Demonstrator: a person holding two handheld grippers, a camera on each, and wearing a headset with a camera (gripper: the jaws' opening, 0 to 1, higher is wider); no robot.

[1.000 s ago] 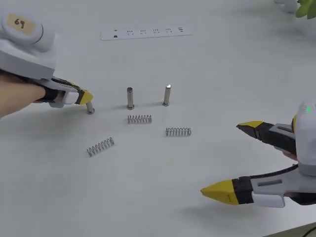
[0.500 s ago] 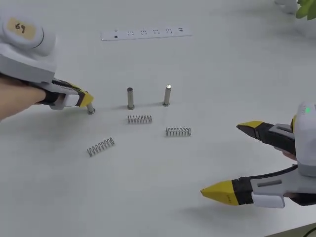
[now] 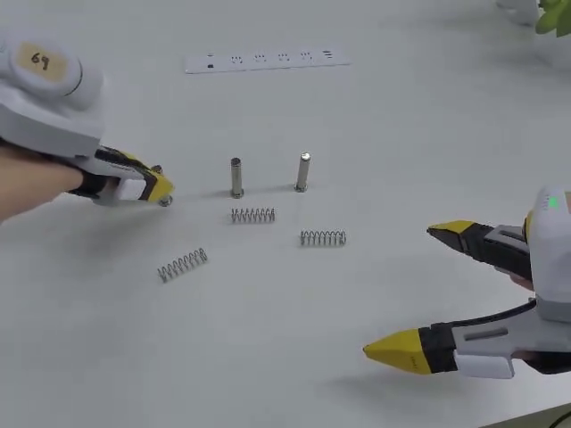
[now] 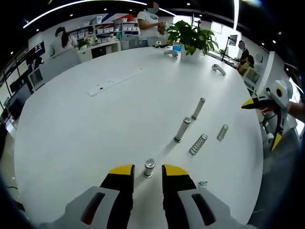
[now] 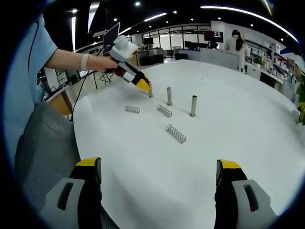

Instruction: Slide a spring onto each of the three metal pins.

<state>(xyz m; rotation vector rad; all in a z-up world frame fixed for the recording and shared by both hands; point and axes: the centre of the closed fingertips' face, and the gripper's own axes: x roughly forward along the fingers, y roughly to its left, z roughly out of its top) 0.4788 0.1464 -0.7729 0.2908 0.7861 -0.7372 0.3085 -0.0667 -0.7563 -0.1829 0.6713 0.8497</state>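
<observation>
While we are holding our left tongs [image 4: 148, 172] narrow around one pin [image 4: 149, 168], not squeezing it, that pin is standing straight up between their tips. Our right tongs [image 5: 158, 167] are hanging wide open, and the closest spring [image 5: 176, 133] is lying flat ahead of them.

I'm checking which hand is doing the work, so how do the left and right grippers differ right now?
The left gripper has its jaws nearly closed, with only a narrow gap, while the right gripper has its jaws spread wide. The left gripper has the leftmost pin between its jaw ends. The right gripper has nothing between its jaws and sits apart from the nearest spring. Both are yellow at the front, and neither holds a spring.
</observation>
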